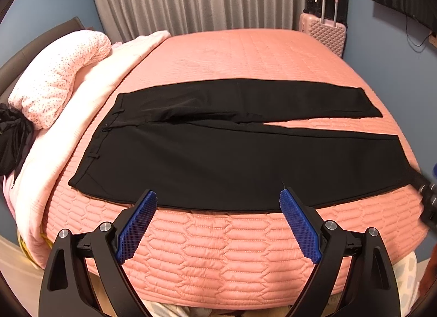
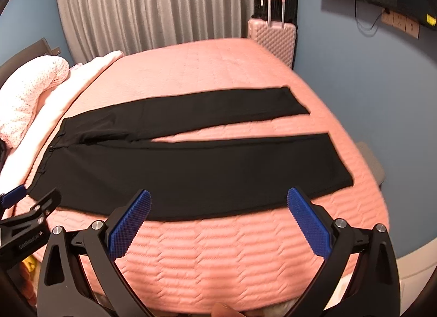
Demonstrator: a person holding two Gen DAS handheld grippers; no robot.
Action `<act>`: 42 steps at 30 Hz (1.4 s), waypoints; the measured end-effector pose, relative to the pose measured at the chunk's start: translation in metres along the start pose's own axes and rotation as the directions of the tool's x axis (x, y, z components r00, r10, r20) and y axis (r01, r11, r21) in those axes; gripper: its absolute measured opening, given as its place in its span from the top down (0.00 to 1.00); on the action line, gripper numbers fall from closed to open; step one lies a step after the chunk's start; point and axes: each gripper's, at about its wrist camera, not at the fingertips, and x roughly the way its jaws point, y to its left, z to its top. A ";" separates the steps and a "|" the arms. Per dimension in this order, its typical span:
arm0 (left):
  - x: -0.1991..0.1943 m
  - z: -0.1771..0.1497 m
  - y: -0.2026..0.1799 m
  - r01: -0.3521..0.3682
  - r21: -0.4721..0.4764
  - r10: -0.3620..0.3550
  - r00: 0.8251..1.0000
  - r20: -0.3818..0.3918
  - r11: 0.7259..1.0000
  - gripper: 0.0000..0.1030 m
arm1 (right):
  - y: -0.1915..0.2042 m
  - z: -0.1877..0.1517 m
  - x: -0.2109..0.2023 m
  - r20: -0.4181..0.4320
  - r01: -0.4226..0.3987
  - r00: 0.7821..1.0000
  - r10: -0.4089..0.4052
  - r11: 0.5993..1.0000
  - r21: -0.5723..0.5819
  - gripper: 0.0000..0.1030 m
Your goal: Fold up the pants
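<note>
Left wrist view: black pants (image 1: 232, 158) flat on pink bed (image 1: 218, 248), long axis left-right, waistband left, legs right. Left gripper (image 1: 218, 202) spread, empty, before near edge, nearer waistband. Right gripper (image 2: 218, 202) spread, empty, nearer leg hems.

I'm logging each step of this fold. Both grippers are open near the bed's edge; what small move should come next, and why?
Probably lower both grippers onto the near long edge of the black pants and pinch it. The pants lie flat on the pink quilt with legs spread apart, unfolded. The left gripper and right gripper hover open just before that edge, holding nothing.
</note>
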 end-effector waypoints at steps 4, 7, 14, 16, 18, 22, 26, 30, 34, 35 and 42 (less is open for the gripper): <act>0.012 0.005 0.010 0.026 -0.057 -0.027 0.999 -0.016 0.998 0.14 | -0.013 0.046 0.014 0.063 0.073 0.996 -0.067 0.993 -0.096 0.04; 0.018 0.013 0.016 0.030 -0.095 -0.028 0.999 0.020 0.995 0.14 | -0.049 0.104 0.031 0.128 0.000 0.992 0.008 0.998 -0.065 0.04; 0.043 0.035 0.036 0.008 -0.289 0.017 0.996 0.083 0.957 0.14 | -0.157 0.113 0.185 -0.237 0.012 0.971 0.025 0.988 0.153 0.04; 0.063 0.048 0.025 -0.028 -0.201 0.033 0.999 0.021 0.979 0.14 | -0.169 0.137 0.214 -0.219 0.050 0.975 -0.025 0.993 0.105 0.04; 0.080 0.058 0.010 -0.089 -0.084 0.088 0.996 -0.013 0.992 0.13 | -0.173 0.157 0.246 -0.224 0.071 0.973 -0.060 0.997 0.038 0.04; 0.105 0.074 -0.008 -0.076 -0.071 0.076 0.997 0.001 0.995 0.13 | -0.183 0.192 0.321 -0.238 0.058 0.969 -0.063 0.998 -0.028 0.04; 0.130 0.085 -0.030 -0.058 -0.022 0.058 0.998 0.002 0.998 0.13 | -0.192 0.207 0.389 -0.279 0.009 0.960 -0.031 0.997 -0.077 0.04; 0.148 0.086 -0.049 -0.029 0.057 0.029 1.000 0.010 0.998 0.13 | -0.204 0.212 0.433 -0.288 -0.057 0.957 0.035 0.996 -0.069 0.04; 0.163 0.084 -0.060 0.016 0.074 -0.016 1.000 -0.002 0.997 0.13 | -0.206 0.210 0.464 -0.322 -0.150 0.940 0.113 0.984 -0.092 0.07; 0.166 0.083 -0.061 0.029 0.074 -0.028 1.000 -0.005 0.997 0.13 | -0.206 0.208 0.464 -0.314 -0.164 0.941 0.126 0.981 -0.100 0.08; 0.195 0.084 -0.054 0.075 0.049 -0.072 0.996 -0.054 0.996 0.13 | -0.210 0.210 0.464 -0.264 -0.180 0.952 0.157 0.981 -0.065 0.29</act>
